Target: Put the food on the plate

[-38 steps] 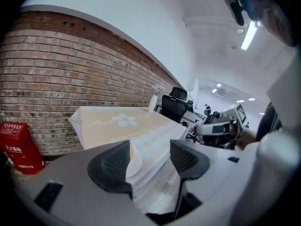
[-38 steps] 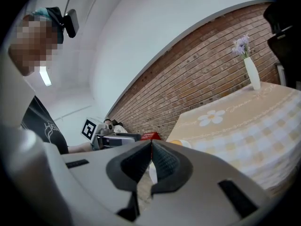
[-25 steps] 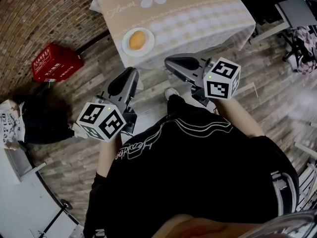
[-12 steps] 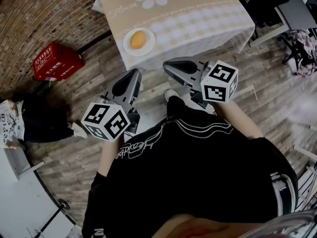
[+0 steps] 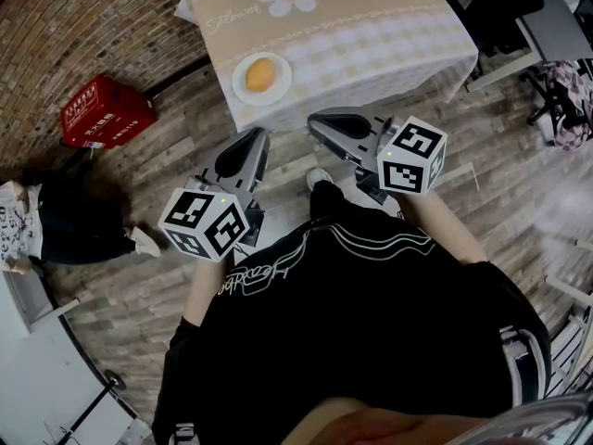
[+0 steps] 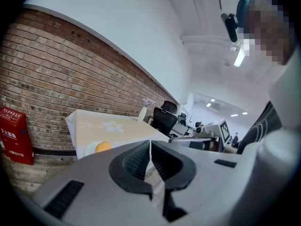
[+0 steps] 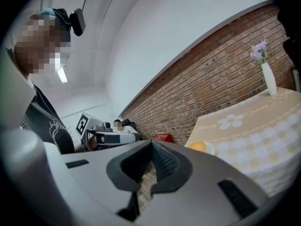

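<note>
Both jaw pairs clenched on nothing; placement judged complete.
Left gripper [image 5: 254, 137] and right gripper [image 5: 316, 123] are held short of the table [image 5: 371, 35]. The orange food [image 5: 260, 73] is seen lying on the white plate [image 5: 281, 87] at the table's near-left corner. No further grasp is called for, only a check.

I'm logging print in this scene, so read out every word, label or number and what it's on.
"Flower," and, it seems, "Jasmine": cursive on the tablecloth.
Red box: white print, too small to read.
Black top: white script, not legible.
White bag at the left edge: dark print, blurred.
Marker cubes: patterns only, no words.
</note>
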### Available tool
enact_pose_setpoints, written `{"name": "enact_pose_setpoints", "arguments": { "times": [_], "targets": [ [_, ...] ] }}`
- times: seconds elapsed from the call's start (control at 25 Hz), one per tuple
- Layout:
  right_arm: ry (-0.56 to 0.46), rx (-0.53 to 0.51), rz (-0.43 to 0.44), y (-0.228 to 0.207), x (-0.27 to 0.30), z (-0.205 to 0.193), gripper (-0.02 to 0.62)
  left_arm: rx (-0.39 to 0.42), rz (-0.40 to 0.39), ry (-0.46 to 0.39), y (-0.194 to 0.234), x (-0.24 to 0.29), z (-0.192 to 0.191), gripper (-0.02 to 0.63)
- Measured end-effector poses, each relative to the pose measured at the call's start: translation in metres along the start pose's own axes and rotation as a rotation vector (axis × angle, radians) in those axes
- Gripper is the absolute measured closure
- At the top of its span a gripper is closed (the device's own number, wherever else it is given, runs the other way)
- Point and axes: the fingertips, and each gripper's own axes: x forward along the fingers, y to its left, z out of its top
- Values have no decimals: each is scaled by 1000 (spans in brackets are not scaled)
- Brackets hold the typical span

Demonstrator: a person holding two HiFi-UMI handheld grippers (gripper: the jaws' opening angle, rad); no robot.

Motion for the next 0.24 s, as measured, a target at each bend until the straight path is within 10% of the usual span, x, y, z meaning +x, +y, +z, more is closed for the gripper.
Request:
{"name": "enact_pose_setpoints", "arguments": {
  "times": [0.24],
  "targets": [
    [6, 2, -2, -3, 3, -1, 598, -11, 6, -12, 6, 5, -2, 594]
  ]
}}
